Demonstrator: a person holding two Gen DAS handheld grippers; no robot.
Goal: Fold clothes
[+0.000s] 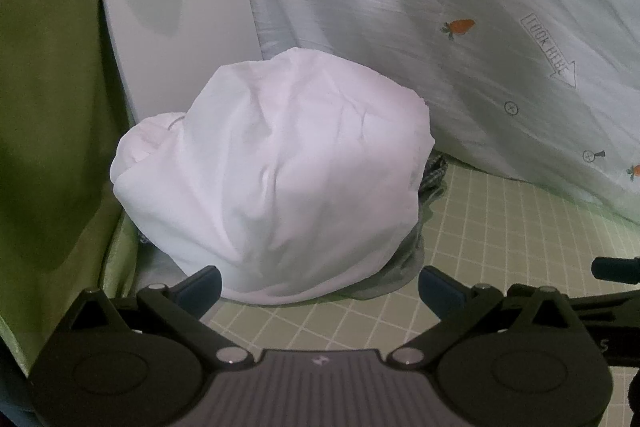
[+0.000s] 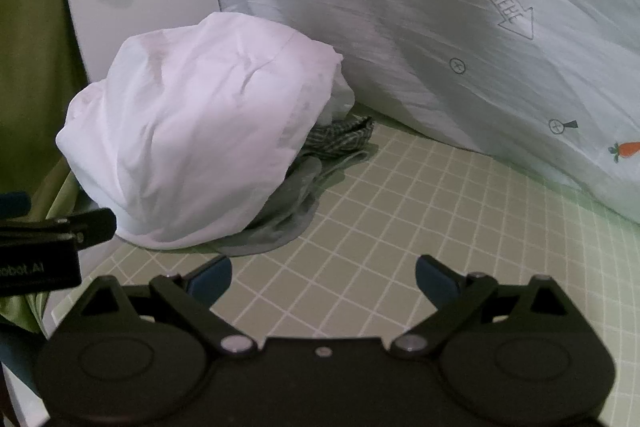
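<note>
- Left gripper (image 1: 320, 287): jaws spread wide, nothing between them. Lower centre of the left wrist view, hovering just short of the near edge of the pile.
- Right gripper (image 2: 324, 277): jaws also wide apart and empty, over bare sheet at lower centre of the right wrist view. Pile sits up and left of it, apart.
- Clothes pile: white garment (image 1: 272, 179) bunched into a rounded mound, centre of the left wrist view, centre-left of the right wrist view (image 2: 200, 147). Unfolded.
- Under and beside the mound at its right side: a dark checked cloth (image 2: 340, 137) and a grey cloth (image 2: 288, 223) spilling out onto the sheet. Only edges show; can't tell what garments they are.
- All of it rests on a green grid-pattern sheet (image 2: 400, 219), looks like a bed rather than a desk.
- Behind, upper right in both views: pale quilt (image 1: 460, 7) with carrot prints and a "LOOK HERE" arrow, heaped against the back.
- Upper left: plain white panel (image 1: 172, 7), pile leans near it. Far left: green fabric (image 1: 48, 87).
- Part of the left gripper shows at the left edge of the right wrist view.
</note>
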